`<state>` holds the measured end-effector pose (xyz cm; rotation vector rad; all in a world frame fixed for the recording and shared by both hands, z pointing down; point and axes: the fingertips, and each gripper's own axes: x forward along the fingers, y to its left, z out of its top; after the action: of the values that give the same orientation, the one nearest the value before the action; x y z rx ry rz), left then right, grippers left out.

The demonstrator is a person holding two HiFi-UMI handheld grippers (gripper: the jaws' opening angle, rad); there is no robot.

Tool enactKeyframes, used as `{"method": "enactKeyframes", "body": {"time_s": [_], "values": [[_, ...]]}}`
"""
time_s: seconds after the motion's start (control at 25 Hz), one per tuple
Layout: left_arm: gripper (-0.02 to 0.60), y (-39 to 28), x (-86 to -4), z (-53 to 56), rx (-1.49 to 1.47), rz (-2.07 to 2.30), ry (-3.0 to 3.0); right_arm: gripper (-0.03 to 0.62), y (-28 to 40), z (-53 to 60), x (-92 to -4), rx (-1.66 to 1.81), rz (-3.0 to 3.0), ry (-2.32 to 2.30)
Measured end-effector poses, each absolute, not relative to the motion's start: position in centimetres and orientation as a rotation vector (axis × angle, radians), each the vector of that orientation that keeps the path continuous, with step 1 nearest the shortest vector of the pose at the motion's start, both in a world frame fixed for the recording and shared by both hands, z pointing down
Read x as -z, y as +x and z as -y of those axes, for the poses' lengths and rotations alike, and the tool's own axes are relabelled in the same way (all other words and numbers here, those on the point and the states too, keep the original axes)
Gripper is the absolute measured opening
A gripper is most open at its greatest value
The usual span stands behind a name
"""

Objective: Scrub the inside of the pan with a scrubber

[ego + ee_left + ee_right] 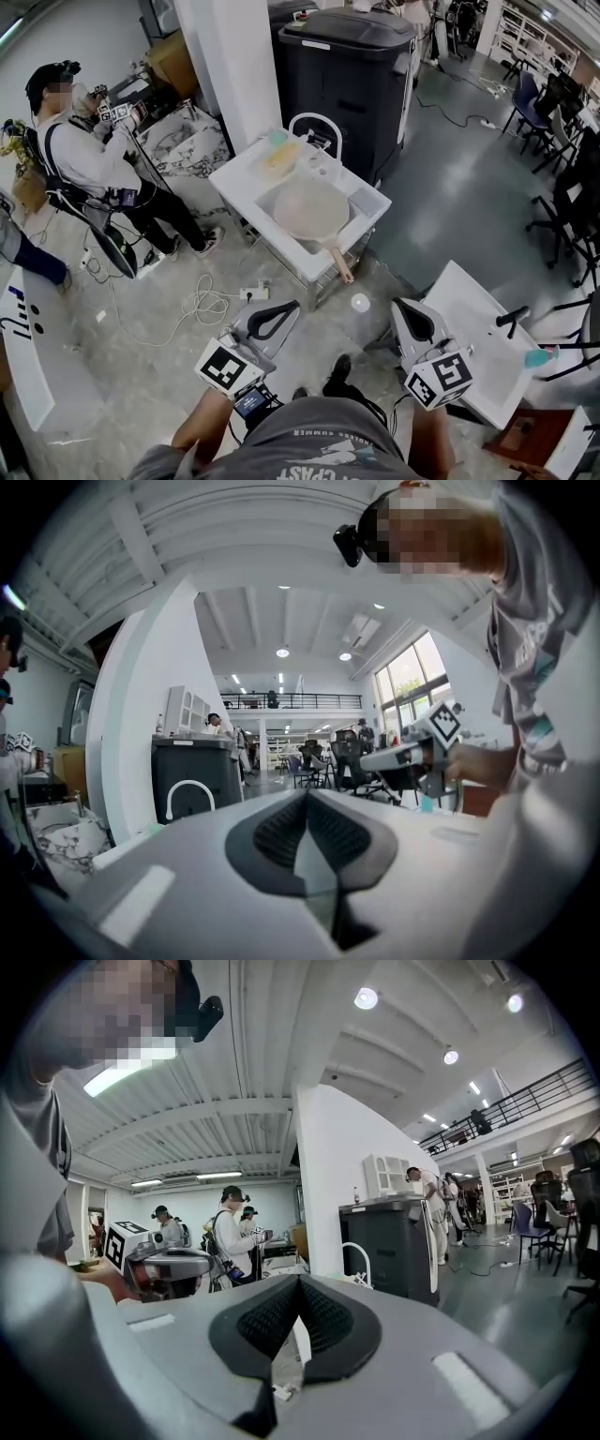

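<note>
While in sink, pan handle nearward

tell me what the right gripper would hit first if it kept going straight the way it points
Probably the white sink unit with the round beige pan, near its white arched tap. The right gripper, shut and empty, aims roughly there, though depth is hard to judge.
</note>
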<state>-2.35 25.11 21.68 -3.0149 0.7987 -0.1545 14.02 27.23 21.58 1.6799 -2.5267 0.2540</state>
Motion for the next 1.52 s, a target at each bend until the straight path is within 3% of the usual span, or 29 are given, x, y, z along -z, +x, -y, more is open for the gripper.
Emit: {"method": "enactKeyframes", "body": {"time_s": [0.76, 1.52], "values": [[0.002, 5.4, -22.2, -15.2, 0.245, -1.032, -2.937, 0.000, 21.0, -13.7, -23.6, -0.292, 2.704, 1.456], [0.002, 6.9, -22.5, -3.1, 0.182, -0.810, -2.993, 0.000, 23.0, -5.8, -23.9, -0.287, 2.546, 1.650]]}}
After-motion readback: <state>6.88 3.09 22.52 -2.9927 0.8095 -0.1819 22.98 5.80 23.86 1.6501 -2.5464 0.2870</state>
